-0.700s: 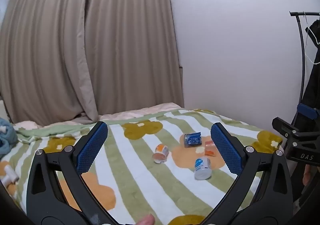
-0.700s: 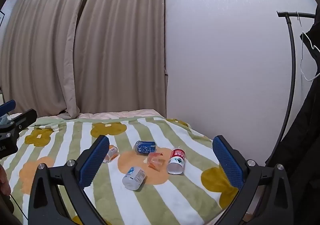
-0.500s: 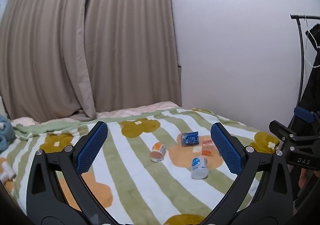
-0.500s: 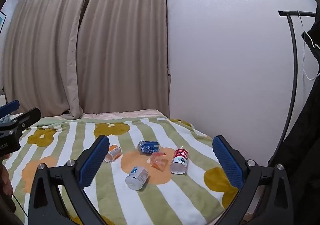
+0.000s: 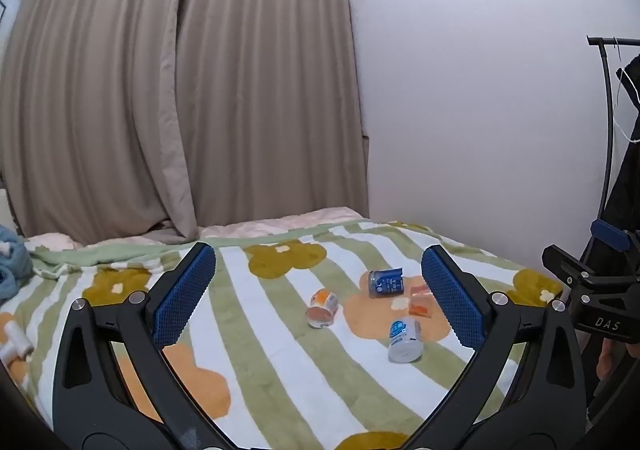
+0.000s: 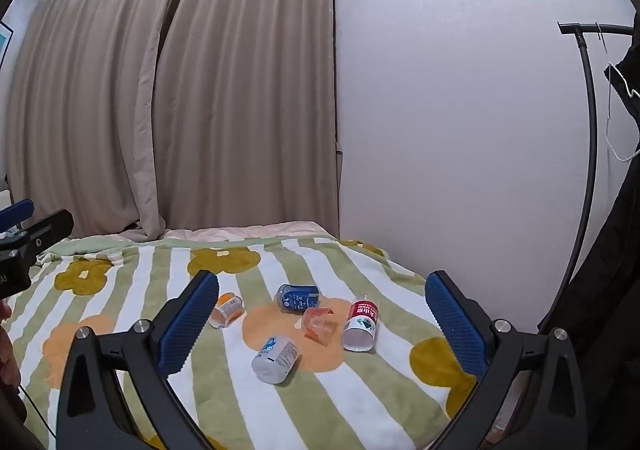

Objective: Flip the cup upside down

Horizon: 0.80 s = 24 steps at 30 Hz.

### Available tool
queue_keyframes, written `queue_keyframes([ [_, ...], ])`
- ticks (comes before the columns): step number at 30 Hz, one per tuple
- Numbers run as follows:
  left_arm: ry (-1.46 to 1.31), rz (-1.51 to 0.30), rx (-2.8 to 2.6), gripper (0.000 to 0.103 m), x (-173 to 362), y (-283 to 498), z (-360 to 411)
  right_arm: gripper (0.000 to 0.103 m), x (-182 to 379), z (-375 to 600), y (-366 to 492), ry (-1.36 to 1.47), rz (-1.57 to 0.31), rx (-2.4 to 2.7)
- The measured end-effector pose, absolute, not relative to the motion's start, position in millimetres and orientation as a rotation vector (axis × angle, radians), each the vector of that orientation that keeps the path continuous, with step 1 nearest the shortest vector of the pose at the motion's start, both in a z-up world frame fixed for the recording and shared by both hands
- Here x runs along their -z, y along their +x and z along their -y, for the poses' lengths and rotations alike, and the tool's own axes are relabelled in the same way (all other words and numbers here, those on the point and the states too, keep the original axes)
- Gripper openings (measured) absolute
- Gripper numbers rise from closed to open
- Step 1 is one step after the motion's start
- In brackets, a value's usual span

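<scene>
Several cups lie on their sides on a striped floral blanket (image 6: 120, 290): an orange cup (image 6: 227, 308), a dark blue cup (image 6: 298, 297), a clear orange-tinted cup (image 6: 319, 325), a red-labelled cup (image 6: 361, 322) and a white-and-blue cup (image 6: 275, 359). The left wrist view shows the orange cup (image 5: 322, 308), blue cup (image 5: 385, 282), tinted cup (image 5: 420, 302) and white cup (image 5: 405, 340). My left gripper (image 5: 318, 290) and right gripper (image 6: 322, 314) are open and empty, held well short of the cups.
Beige curtains (image 6: 180, 109) hang behind the bed, a white wall (image 6: 460, 129) to the right. A coat rack (image 6: 588, 129) with dark clothing stands at the right edge. A blue plush item (image 5: 10, 266) lies far left.
Both views have shifted slightly, with the cups sitting a little lower and further left in view. Both grippers stay open and no cup has moved on the blanket.
</scene>
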<state>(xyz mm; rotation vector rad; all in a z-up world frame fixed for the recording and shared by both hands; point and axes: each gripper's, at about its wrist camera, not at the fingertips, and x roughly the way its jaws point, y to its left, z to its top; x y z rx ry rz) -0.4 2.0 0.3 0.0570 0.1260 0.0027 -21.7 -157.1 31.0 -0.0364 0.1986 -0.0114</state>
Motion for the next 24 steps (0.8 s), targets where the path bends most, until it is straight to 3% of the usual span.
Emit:
queue_keyframes([
  [24, 0.049, -0.133, 0.028, 0.103, -2.8, 8.2, -0.6, 0.103, -31.8, 158.8, -16.6, -0.045, -0.191, 0.039],
])
